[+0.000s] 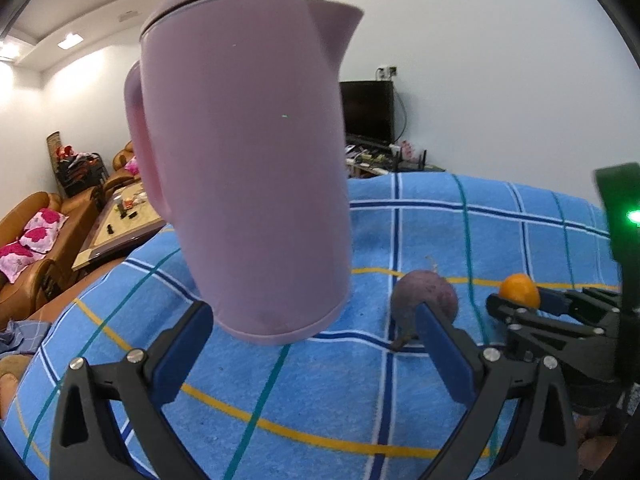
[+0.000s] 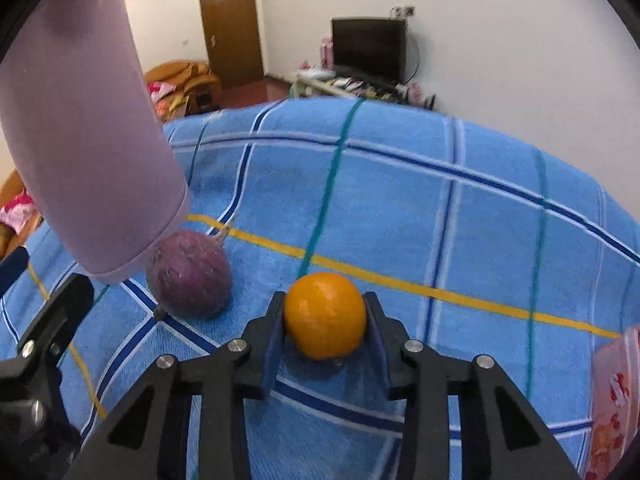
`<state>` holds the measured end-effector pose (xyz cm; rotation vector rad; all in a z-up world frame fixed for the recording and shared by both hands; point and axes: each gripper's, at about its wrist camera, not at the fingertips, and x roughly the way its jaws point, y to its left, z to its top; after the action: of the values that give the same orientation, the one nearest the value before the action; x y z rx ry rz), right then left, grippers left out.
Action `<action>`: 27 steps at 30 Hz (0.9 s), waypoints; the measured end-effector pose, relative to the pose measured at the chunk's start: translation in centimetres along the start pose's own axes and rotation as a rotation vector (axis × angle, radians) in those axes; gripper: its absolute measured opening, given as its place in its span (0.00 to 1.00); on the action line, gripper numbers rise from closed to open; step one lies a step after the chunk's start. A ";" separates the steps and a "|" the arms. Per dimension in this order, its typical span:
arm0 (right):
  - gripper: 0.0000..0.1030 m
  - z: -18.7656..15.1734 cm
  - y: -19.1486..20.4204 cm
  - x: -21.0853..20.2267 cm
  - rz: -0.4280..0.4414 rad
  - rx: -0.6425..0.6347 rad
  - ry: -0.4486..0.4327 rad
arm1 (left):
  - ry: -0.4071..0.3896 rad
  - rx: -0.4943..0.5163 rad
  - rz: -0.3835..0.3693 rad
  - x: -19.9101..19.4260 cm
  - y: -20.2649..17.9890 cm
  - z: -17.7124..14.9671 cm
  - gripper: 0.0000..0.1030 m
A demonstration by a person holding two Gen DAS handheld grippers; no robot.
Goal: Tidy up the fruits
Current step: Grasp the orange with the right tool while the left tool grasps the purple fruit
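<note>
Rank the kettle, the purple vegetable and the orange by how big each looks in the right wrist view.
1. kettle: largest, though only partly in frame and close to the camera.
2. purple vegetable
3. orange: slightly smaller than the vegetable, though nearer the camera, held in the right tool.

Surface finishes: cloth, plastic, fruit skin

Blue checked cloth (image 2: 400, 208): terry-like, matt nap. Pink kettle (image 1: 244, 160): smooth satin plastic. Orange (image 2: 325, 315): glossy, finely dimpled, with the purple root (image 2: 189, 274) at its 9 o'clock: rough, dull.

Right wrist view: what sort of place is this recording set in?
Most likely a home living room: a dark television on a cluttered stand, an orange-brown sofa with pink cushions, and a wooden door.
</note>
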<state>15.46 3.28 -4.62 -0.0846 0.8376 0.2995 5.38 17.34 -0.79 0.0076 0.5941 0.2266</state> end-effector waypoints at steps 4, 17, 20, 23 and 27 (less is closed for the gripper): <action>0.38 -0.6 -1.1 -2.9 -0.039 0.022 -0.103 | -0.026 -0.004 -0.027 -0.3 -0.2 0.0 1.00; 0.38 -2.9 -2.7 -8.3 -0.149 0.025 -0.290 | 0.017 -0.080 -0.156 -0.4 0.8 -0.2 0.91; 0.38 -3.0 -2.9 -8.5 -0.139 0.029 -0.297 | 0.038 -0.042 -0.176 -0.4 -0.3 0.0 0.91; 0.38 -3.2 -3.1 -8.8 -0.132 0.033 -0.304 | 0.066 0.058 -0.192 -0.3 -2.9 1.0 0.91; 0.38 -3.4 -3.6 -8.8 -0.128 0.052 -0.295 | 0.145 0.125 -0.163 2.2 -5.5 2.1 0.91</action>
<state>8.50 -2.83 -0.49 -0.0438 0.5440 0.1636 9.46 12.61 -0.65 0.0636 0.7491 0.0314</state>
